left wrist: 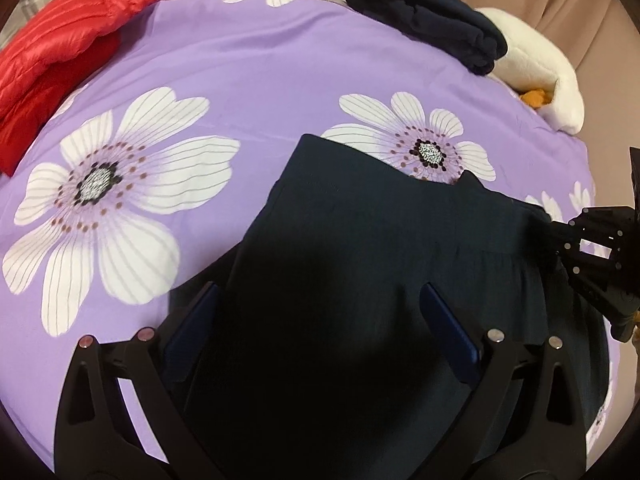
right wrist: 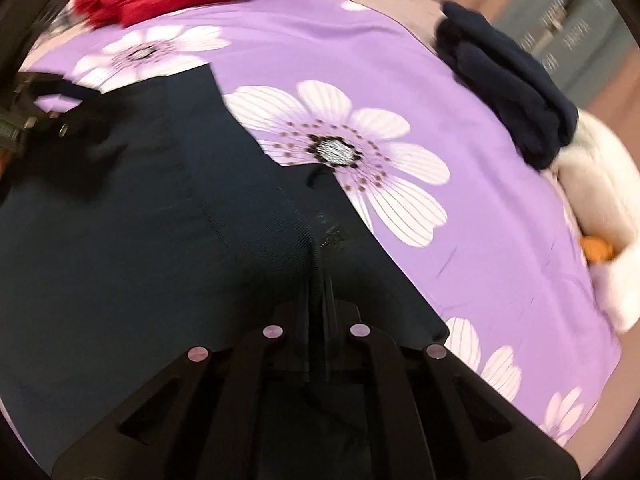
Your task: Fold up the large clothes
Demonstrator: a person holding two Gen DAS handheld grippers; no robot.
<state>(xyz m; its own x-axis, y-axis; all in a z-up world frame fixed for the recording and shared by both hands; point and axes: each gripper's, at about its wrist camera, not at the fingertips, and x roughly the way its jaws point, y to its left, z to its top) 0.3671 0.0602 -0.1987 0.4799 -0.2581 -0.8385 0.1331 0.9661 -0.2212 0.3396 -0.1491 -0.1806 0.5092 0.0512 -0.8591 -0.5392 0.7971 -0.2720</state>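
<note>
Dark navy garment [left wrist: 360, 264] lies on the floral bedsheet [left wrist: 248, 68]; right gripper [right wrist: 320, 280] is clamped on its edge for folding, left gripper [left wrist: 320, 320] spread wide above it.

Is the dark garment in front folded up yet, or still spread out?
Mostly spread. The dark garment lies flat on the purple sheet, with one layer overlapping along its right side. The right gripper is shut on its edge.

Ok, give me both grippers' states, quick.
Left gripper: open, over the dark garment.
Right gripper: shut on the dark garment.
</note>
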